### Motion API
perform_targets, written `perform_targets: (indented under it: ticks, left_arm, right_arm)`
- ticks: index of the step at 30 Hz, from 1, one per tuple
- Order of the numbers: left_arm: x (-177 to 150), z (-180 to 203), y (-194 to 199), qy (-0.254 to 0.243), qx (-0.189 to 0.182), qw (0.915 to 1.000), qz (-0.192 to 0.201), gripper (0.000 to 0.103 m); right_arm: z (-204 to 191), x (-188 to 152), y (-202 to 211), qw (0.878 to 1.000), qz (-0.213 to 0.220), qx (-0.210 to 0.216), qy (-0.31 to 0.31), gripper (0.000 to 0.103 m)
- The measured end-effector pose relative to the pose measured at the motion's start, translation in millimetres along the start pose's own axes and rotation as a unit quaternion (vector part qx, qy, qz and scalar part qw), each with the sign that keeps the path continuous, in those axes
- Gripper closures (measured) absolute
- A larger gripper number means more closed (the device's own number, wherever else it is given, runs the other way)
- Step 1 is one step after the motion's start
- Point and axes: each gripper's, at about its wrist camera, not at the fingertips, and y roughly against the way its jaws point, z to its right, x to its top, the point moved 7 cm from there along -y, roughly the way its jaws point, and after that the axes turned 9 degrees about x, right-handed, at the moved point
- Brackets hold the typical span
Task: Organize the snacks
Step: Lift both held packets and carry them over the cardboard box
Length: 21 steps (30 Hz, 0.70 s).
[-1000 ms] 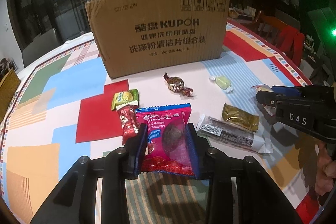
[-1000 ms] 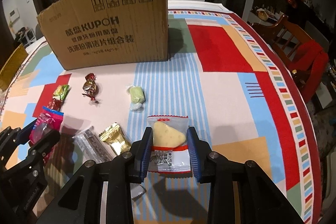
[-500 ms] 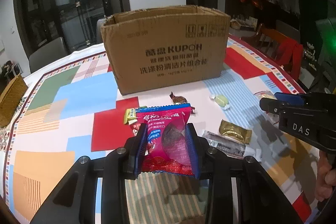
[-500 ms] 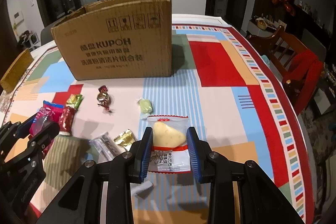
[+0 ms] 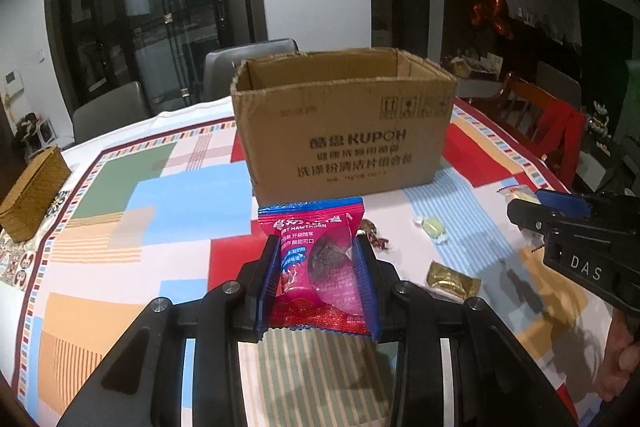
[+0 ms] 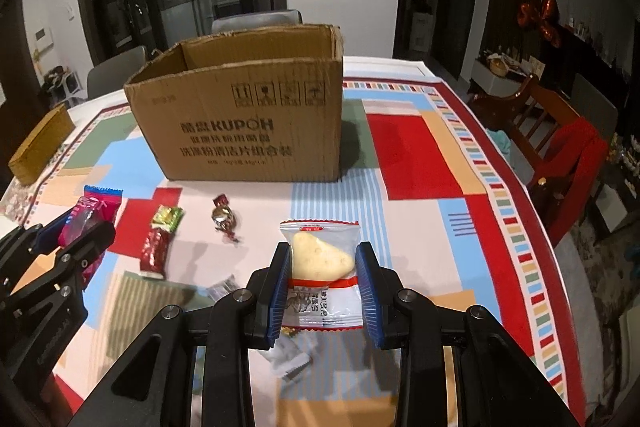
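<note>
- both grippers had risen since the earlier frame, so the cardboard box's (image 5: 344, 123) open top now showed, with each snack lifted clear of the table (image 5: 120, 195).
- at left, the left gripper (image 5: 318, 281) was clamped on a pink hawthorn packet (image 5: 316, 259), held upright just in front of the box.
- at right, the right gripper (image 6: 322, 287) was clamped on a clear packet (image 6: 322, 267) holding a pale wedge-shaped snack.
- loose sweets lay on the table between them.
- advice: raise each packet above the rim before moving forward, keep the grippers apart, and let go only over the opening.
</note>
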Motion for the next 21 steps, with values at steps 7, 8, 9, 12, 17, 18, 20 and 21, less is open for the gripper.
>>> perform_targets:
  ticks: [7, 8, 9, 12, 17, 18, 20, 21]
  left_arm:
    - [14, -10, 5, 0.011, 0.009, 0.9998, 0.011, 0.067]
    - [17, -12, 6, 0.013, 0.01, 0.9998, 0.013, 0.067]
    - [19, -13, 7, 0.015, 0.011, 0.9997, 0.014, 0.067]
    - [25, -17, 8, 0.02, 0.015, 0.9995, 0.018, 0.067]
    - [36, -21, 9, 0.028, 0.021, 0.9991, 0.024, 0.067]
    - [39, -22, 9, 0.029, 0.023, 0.999, 0.026, 0.067]
    - [44, -24, 9, 0.032, 0.025, 0.9988, 0.028, 0.067]
    - [47, -25, 9, 0.034, 0.027, 0.9986, 0.031, 0.067]
  right_arm:
    - [-5, 14, 10, 1.0, 0.016, 0.0, 0.0, 0.069]
    - [-6, 17, 12, 1.0, 0.02, 0.0, 0.0, 0.069]
    - [-7, 19, 13, 1.0, 0.022, 0.0, 0.0, 0.069]
    - [-9, 26, 17, 1.0, 0.03, 0.001, 0.001, 0.069]
    - [-10, 38, 20, 0.999, 0.041, 0.002, -0.001, 0.069]
    - [-11, 39, 21, 0.999, 0.043, 0.003, -0.002, 0.069]
    - [-11, 44, 22, 0.999, 0.048, 0.004, -0.003, 0.069]
    - [-12, 47, 23, 0.999, 0.05, 0.004, -0.003, 0.069]
